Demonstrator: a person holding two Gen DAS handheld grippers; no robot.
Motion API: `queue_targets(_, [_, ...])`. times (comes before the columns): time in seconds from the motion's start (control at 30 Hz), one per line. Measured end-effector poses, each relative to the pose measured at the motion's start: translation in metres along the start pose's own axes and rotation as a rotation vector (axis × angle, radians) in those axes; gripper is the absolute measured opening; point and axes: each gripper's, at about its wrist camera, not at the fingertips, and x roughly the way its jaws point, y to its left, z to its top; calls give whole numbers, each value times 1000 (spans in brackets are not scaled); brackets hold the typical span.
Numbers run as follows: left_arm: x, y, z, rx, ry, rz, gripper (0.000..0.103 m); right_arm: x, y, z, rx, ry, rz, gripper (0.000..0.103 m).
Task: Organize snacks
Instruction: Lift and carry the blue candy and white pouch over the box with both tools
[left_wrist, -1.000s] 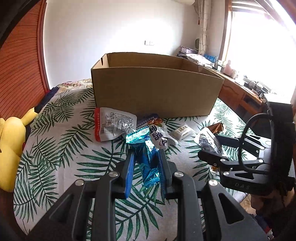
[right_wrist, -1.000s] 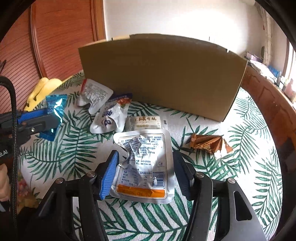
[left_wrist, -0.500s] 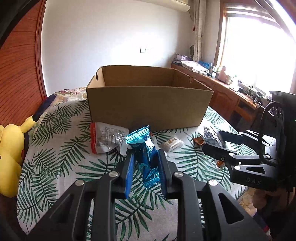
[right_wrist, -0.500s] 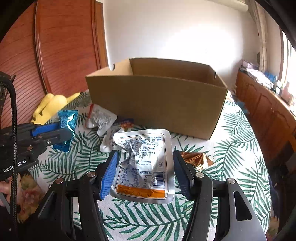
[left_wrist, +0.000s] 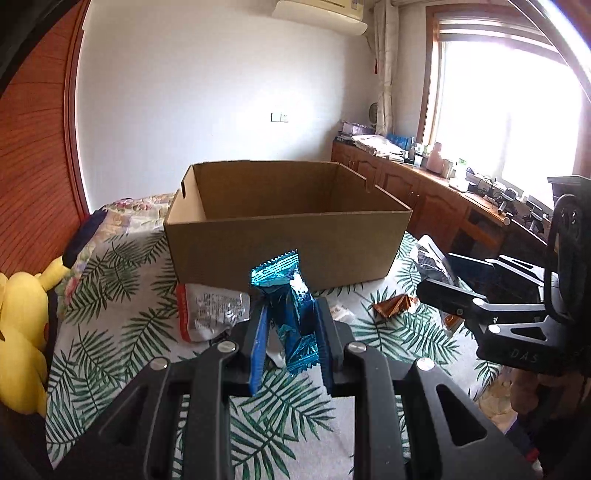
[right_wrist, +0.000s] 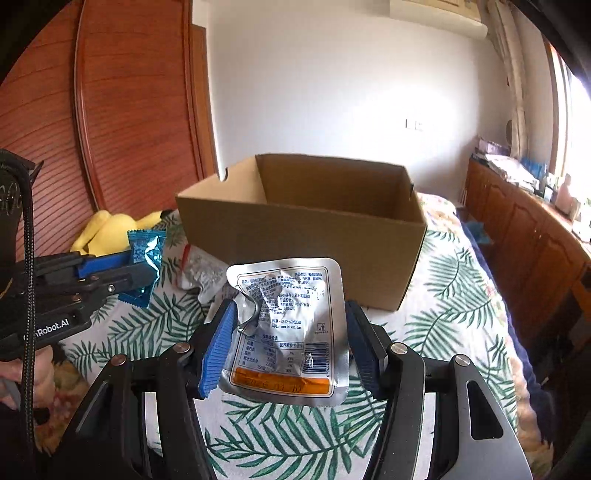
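Snacks are in both grippers now, and both sit higher than a second ago, so the open cardboard box (left_wrist: 284, 236) shows its inner walls where earlier only its near side was seen. The left gripper (left_wrist: 290, 334) is clenched on a crinkled blue foil packet (left_wrist: 286, 291), which stands upright between the blue pads above the palm-leaf bedspread (left_wrist: 122, 321). The right gripper (right_wrist: 290, 343) grasps a silver pouch with an orange band (right_wrist: 291, 325) by its side edges, printed face toward the camera, held in front of the box's near wall. On the bedspread below, a silver-and-red pouch (left_wrist: 210, 312) lies just before the box, and a brown wrapper (left_wrist: 393, 304) lies to its right; a small pale packet near it is mostly hidden, perhaps a biscuit. A yellow plush toy (left_wrist: 22, 332) rests at the left edge.
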Motion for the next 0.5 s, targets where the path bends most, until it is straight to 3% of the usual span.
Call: queue_targets(0.5, [29, 18, 45, 29, -15, 15, 22, 5, -18, 39, -9, -63, -9, 60])
